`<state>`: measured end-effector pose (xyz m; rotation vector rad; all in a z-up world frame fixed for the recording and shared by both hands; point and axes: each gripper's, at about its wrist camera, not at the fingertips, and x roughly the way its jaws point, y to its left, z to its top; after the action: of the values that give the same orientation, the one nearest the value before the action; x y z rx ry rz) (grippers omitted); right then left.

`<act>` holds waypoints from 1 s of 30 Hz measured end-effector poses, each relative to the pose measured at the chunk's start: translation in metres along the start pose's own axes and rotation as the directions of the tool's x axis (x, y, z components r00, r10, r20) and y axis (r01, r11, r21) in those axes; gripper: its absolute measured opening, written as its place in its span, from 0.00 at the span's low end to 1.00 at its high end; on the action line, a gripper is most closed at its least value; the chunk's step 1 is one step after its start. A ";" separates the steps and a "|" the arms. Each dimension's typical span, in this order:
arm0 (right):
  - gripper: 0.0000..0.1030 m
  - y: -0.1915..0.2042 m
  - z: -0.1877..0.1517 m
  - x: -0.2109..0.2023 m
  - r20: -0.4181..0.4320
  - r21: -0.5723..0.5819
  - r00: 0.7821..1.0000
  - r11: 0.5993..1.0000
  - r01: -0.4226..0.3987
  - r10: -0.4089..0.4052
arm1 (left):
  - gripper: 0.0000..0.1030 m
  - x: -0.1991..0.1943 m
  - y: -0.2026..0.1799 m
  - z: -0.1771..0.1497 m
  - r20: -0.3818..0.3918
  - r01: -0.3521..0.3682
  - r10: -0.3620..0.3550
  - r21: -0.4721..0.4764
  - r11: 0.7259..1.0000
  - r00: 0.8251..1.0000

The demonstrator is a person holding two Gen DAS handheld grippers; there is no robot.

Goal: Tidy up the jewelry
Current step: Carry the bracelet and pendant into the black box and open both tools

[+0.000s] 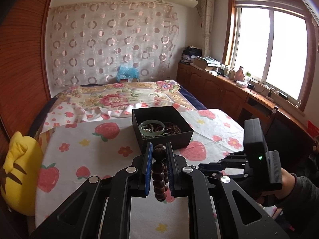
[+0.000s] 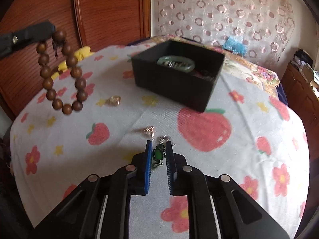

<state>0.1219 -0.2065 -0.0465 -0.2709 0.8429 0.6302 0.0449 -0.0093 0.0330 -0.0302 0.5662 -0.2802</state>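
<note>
Left wrist, fingers (image 1: 159, 153) pinching bead bracelet (image 1: 159, 171)

Each fisheye sits close behind its own hand-held gripper, looking forward and down along the fingers; both views share the open black square cardboard box (image 1: 162, 128) (image 2: 175, 79) ahead.

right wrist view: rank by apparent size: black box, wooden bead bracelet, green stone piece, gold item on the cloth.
1. black box
2. wooden bead bracelet, hanging from the left gripper
3 and 4. Unsure: green stone piece in the right gripper sits much nearer the camera than the blurred gold item; they look alike.
</note>
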 end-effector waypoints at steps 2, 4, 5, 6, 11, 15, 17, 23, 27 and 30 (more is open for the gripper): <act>0.10 -0.005 0.006 -0.010 0.029 0.014 1.000 1.000 -0.009 0.009 | 0.12 0.002 0.001 0.003 0.000 0.000 0.000 0.004 1.000 1.000; 0.10 -0.011 0.014 -0.020 0.055 0.019 0.998 1.000 -0.012 0.011 | 0.12 0.004 0.001 0.008 0.001 -0.001 0.001 0.013 1.000 1.000; 0.10 -0.013 0.018 -0.024 0.067 0.019 0.998 1.000 -0.013 0.012 | 0.12 0.005 0.002 0.010 0.003 0.000 0.000 0.015 1.000 1.000; 0.10 -0.015 0.021 -0.028 0.077 0.018 0.997 1.000 -0.012 0.011 | 0.12 0.007 0.002 0.013 0.006 0.002 -0.002 0.018 1.000 1.000; 0.10 -0.023 0.038 -0.047 0.124 0.018 0.992 1.000 -0.017 0.015 | 0.12 0.014 0.002 0.027 0.017 0.014 -0.015 0.028 0.999 1.000; 0.10 -0.031 0.052 -0.058 0.152 0.022 0.988 1.000 -0.022 0.019 | 0.12 0.019 -0.001 0.040 0.026 0.032 -0.033 0.038 0.999 0.999; 0.10 -0.036 0.062 -0.062 0.166 0.025 0.986 0.999 -0.029 0.025 | 0.12 0.022 -0.001 0.051 0.033 0.039 -0.040 0.045 0.998 0.999; 0.10 -0.045 0.091 -0.062 0.183 0.015 0.982 0.999 -0.042 0.039 | 0.12 0.032 -0.001 0.082 0.046 0.046 -0.049 0.062 0.997 0.998; 0.10 -0.052 0.105 -0.052 0.176 0.018 0.983 0.998 -0.055 0.051 | 0.12 0.044 0.003 0.097 0.037 0.055 -0.057 0.060 0.997 0.998; 0.10 -0.058 0.113 -0.040 0.159 0.026 0.985 0.998 -0.064 0.059 | 0.12 0.057 0.007 0.104 0.021 0.060 -0.061 0.057 0.997 0.998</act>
<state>0.2071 -0.2166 0.0561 -0.1643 0.7099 0.6866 0.1477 -0.0234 0.0904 0.0039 0.5351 -0.3540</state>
